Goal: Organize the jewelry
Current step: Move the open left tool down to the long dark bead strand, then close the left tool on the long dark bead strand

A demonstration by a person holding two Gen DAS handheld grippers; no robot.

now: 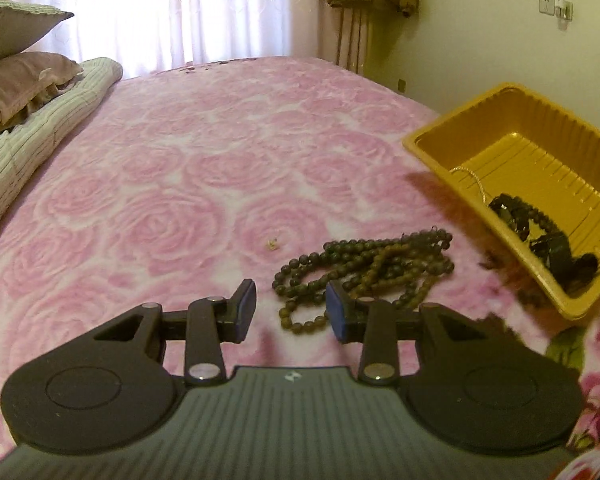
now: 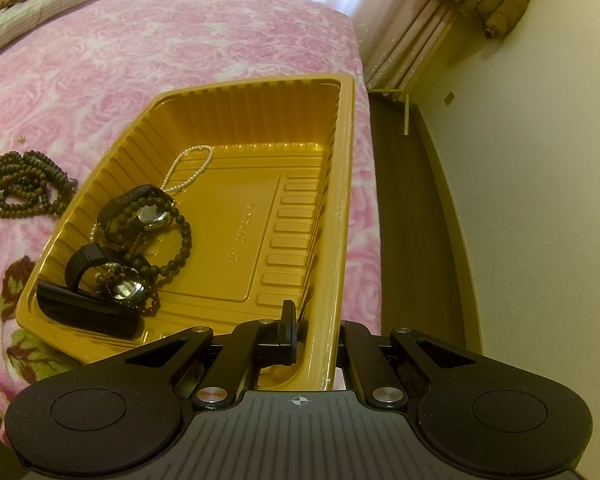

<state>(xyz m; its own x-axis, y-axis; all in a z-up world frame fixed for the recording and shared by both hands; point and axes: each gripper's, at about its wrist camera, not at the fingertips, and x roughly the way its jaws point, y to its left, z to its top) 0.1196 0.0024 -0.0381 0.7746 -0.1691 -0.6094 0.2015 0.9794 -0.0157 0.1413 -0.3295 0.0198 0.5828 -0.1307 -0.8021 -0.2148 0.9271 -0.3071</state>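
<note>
A pile of dark green-brown bead strands [image 1: 364, 276] lies on the pink rose bedspread; it also shows in the right wrist view [image 2: 24, 184]. My left gripper [image 1: 291, 312] is open, its fingertips at the near edge of the pile, empty. A yellow plastic tray [image 1: 512, 152] sits tilted at the right. My right gripper [image 2: 314, 334] is shut on the tray's near right wall [image 2: 336, 240]. Inside the tray lie two watches [image 2: 140, 216], a dark bead bracelet [image 2: 180, 240], a pearl strand [image 2: 192, 168] and a black case [image 2: 88, 312].
Pillows [image 1: 16, 80] and a folded striped quilt [image 1: 28, 152] lie at the bed's far left. The bed edge and dark floor [image 2: 412, 220] run just right of the tray. A small crumb-like bit [image 1: 272, 244] lies on the bedspread.
</note>
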